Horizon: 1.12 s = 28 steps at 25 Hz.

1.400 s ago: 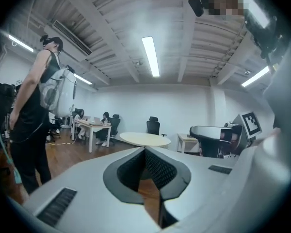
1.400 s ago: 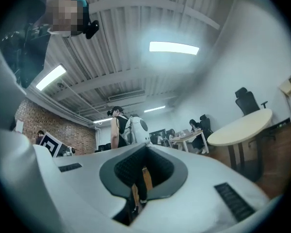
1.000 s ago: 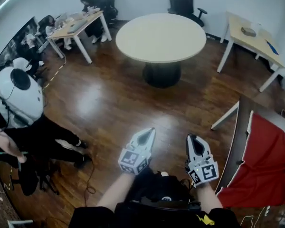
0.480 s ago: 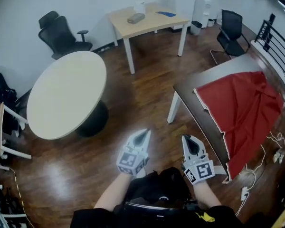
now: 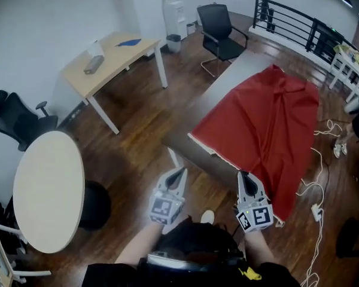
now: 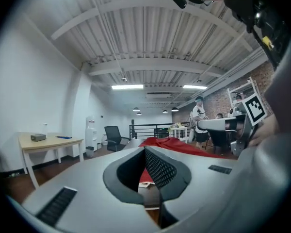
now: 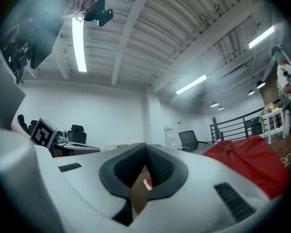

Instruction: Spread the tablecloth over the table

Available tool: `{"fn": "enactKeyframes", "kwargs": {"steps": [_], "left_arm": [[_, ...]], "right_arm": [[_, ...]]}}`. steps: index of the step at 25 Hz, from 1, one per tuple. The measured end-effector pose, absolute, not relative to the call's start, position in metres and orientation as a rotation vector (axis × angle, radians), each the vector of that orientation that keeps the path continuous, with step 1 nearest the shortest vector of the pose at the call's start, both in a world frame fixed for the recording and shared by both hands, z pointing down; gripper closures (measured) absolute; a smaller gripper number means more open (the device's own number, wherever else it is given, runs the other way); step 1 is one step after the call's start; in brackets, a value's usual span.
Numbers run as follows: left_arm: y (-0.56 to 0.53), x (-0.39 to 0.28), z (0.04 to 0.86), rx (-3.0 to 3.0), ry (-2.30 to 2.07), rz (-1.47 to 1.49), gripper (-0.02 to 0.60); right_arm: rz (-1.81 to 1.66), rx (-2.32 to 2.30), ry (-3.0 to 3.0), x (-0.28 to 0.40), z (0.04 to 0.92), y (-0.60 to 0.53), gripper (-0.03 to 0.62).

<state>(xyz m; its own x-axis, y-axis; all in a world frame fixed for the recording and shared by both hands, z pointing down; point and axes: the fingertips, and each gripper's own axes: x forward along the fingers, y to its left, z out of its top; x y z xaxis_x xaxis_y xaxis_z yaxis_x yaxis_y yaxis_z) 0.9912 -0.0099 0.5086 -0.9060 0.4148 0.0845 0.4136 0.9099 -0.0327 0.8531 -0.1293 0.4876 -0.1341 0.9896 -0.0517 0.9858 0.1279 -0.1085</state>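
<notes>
Cloth [image 5: 266, 124] now swung into view at 1 o'clock, half covering tabletop [image 5: 224, 91] (spreading not begun); left gripper [image 5: 179, 172], right gripper [image 5: 244, 177] fingers clenched, empty.

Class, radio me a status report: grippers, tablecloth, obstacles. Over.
Left gripper shut, empty; right gripper shut, empty. Rumpled red tablecloth covers part of long dark table, not held. White cables on floor beside table.

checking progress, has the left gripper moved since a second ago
Yes. The left gripper swung away from the round table, now at its left, toward the red tablecloth.
</notes>
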Motion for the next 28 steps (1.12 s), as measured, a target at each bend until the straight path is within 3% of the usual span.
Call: {"fn": "enactKeyframes", "kwargs": {"steps": [14, 21, 28], "left_arm": [[-0.008, 0.796, 0.541, -0.113, -3.003, 0.159, 0.580], [0.050, 0.776, 0.562, -0.095, -2.970, 0.081, 0.580], [0.185, 0.838, 0.572, -0.411, -2.901, 0.079, 0.580]], "right_arm": [[0.014, -1.709, -2.537, 0.745, 0.514, -0.130, 0.588], [-0.175, -1.669, -2.449, 0.730, 0.553, -0.068, 0.588], [-0.281, -1.723, -2.206, 0.768, 0.604, 0.085, 0.586]]}}
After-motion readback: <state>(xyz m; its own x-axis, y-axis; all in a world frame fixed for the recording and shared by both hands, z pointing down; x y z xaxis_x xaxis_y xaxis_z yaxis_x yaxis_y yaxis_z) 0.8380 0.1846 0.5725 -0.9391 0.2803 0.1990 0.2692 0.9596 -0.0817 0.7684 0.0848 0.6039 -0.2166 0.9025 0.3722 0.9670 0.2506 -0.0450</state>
